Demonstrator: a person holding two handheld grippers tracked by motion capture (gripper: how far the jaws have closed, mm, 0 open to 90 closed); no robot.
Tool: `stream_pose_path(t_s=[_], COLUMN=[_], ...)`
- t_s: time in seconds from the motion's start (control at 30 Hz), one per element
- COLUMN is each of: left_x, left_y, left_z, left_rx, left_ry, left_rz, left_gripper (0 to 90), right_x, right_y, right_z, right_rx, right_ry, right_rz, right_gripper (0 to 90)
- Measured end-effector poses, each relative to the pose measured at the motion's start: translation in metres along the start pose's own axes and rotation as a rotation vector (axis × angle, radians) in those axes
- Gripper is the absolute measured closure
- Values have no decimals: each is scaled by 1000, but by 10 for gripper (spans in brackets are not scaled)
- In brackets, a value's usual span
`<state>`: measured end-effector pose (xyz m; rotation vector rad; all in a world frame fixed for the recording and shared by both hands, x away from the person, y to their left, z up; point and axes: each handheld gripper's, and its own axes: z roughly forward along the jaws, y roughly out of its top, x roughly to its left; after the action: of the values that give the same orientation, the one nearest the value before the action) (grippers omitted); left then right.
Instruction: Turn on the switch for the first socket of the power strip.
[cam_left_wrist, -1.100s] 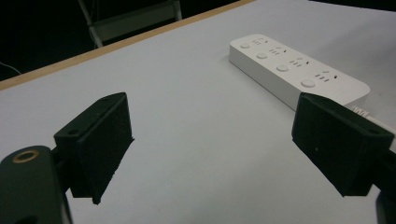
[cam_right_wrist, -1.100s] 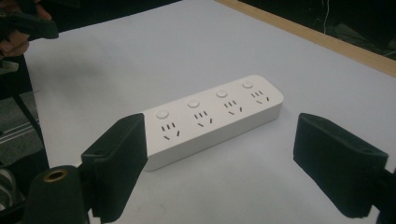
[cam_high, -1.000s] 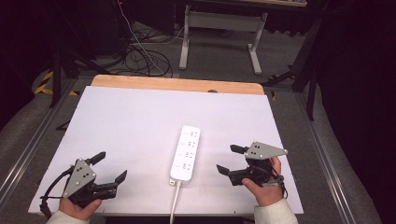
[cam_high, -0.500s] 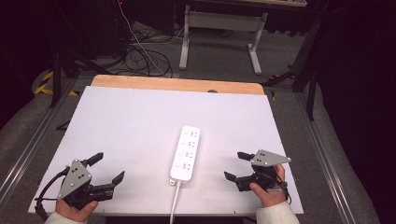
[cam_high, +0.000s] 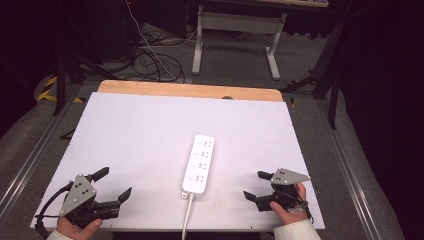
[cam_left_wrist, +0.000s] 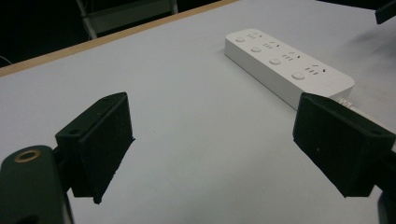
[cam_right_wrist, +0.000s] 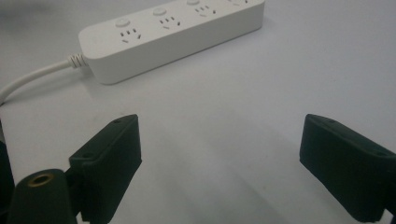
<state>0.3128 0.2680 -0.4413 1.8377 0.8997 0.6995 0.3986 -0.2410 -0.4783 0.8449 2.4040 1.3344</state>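
A white rectangular desk (cam_high: 150, 140) with a light wooden strip along its far edge carries a long white plastic power strip (cam_high: 198, 163) with four sockets and four round buttons. The power strip lies lengthwise, running from the middle of the desk toward the near edge, a little to the right of centre, and its white cable (cam_high: 187, 220) leaves its near end and runs off over the near edge. The left tool (cam_high: 111, 185), black with a grey three-cornered plate on top, is held in a hand at the near left corner of the desk, its jaws spread wide apart and holding nothing, pointing toward the power strip. The right tool (cam_high: 256, 185), of the same make, is held in the other hand near the near right corner, its jaws likewise spread wide and holding nothing. Both tools are apart from the power strip, one on each side of its near end. In the left gripper view the power strip (cam_left_wrist: 287, 66) lies beyond the two black jaws on bare white desk. In the right gripper view the power strip (cam_right_wrist: 173, 32) and its cable (cam_right_wrist: 32, 79) lie ahead of the open jaws, with clear desk surface between.
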Motion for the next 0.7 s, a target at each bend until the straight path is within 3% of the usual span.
stream_pose_path(t_s=[0.07, 0.2, 0.4, 0.7], left_x=[0, 3, 5, 4], left_y=[0, -1, -2, -2], left_z=[1, 5, 7, 6], left_rx=[1, 6, -2, -2], left_ry=[-2, -5, 4, 16], left_rz=[1, -3, -14, 3], left_gripper=[127, 124, 113, 113], right_x=[-1, -3, -1, 1], right_y=[-1, 2, 2, 3], right_z=[-1, -6, -7, -7], right_rx=[6, -43, -38, -43], right_ry=[-15, -27, -51, -45], right_rz=[-6, 5, -15, -24], right_gripper=[133, 133, 133, 133])
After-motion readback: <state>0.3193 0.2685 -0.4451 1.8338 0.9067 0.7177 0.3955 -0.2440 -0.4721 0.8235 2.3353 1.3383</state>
